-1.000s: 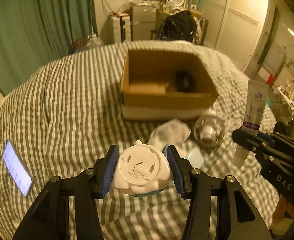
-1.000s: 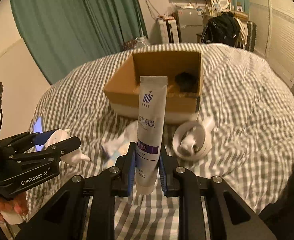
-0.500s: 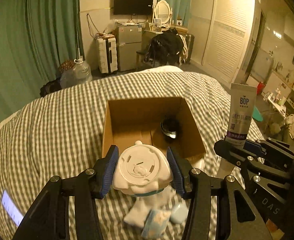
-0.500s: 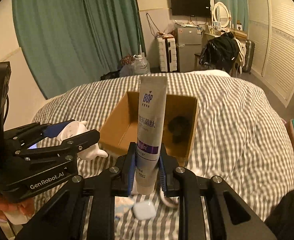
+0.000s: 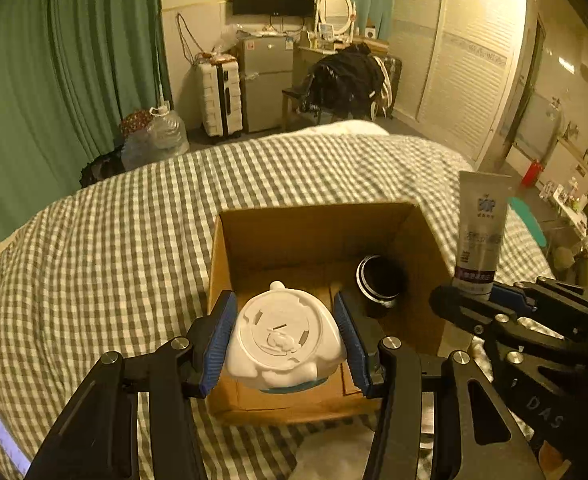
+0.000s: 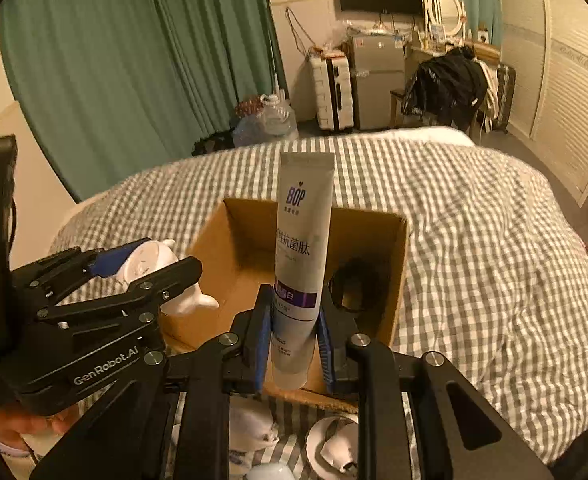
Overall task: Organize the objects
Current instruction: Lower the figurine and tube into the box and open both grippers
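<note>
Black cup [image 5: 380,284] lies inside cardboard box [image 5: 249,236].

Tube [image 6: 302,240] reads "BOP"; left claw [image 6: 161,276] probably "GenRobot.AI".

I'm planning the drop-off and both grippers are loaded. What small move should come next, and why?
Probably lower the left gripper a little into the cardboard box and release the white toy. It hangs over the box's bare left floor, clear of the black cup; the right gripper holds the tube above the box.
</note>
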Available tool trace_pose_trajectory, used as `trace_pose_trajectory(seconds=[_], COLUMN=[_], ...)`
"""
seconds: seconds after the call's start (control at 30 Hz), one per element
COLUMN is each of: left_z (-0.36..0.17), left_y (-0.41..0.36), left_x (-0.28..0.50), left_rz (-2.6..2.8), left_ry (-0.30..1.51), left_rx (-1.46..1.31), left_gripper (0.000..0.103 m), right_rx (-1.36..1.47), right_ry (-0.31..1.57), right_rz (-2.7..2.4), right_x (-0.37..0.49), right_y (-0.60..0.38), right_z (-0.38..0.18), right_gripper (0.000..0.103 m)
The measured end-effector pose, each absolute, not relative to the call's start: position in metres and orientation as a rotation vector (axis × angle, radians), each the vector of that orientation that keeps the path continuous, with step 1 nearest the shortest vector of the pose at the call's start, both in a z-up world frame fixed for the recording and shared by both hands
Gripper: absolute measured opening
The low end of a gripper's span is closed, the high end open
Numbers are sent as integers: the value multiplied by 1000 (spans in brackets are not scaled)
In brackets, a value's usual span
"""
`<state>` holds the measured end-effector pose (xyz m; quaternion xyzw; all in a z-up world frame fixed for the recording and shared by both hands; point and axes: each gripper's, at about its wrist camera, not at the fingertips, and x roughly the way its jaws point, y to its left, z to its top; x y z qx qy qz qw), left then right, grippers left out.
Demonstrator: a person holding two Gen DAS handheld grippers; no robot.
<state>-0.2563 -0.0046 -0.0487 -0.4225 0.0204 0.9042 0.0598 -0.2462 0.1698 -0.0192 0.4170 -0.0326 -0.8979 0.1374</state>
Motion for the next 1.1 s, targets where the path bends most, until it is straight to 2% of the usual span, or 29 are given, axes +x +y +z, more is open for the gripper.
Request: trace_pose_trajectory(seconds=[0.37,0.67,0.7,0.8,0.83,0.9,0.97,1.1], left_z=[-105,-117,-115,-106,-100,-89,-78,-52], left_y=[-4,1,1,3,2,0,-1,-6], left_x=[-275,-275,-274,-271,-269,-265,-260,-243], left_rz=[2676,2655,2660,2676,2689,2702,2712,2740], left_ry=[50,57,60,79,79,63,46,37], left_rx=[-1354,-1363,-1355,-1345,-1337,-1325,-1322,-1286], left_gripper=[51,52,54,72,74,77,83,85], right_rx=[1388,1396,1390,1372,1366,1350,1323,1273], right_ry=[-146,-166,-170,-177,-177,-170,-167,-142], right_rz=[-2530,-2530,-2534,-2540,-2545,-2564,-2583,-2636], right_x=[-280,-291,-289,-284,-282,-278,-270,-253], right_y=[179,182,182,182,181,181,182,184], right_z=[-93,-102,-100,-91,-87,-77,-62,-32], right_gripper=[20,21,21,21,22,32,48,55])
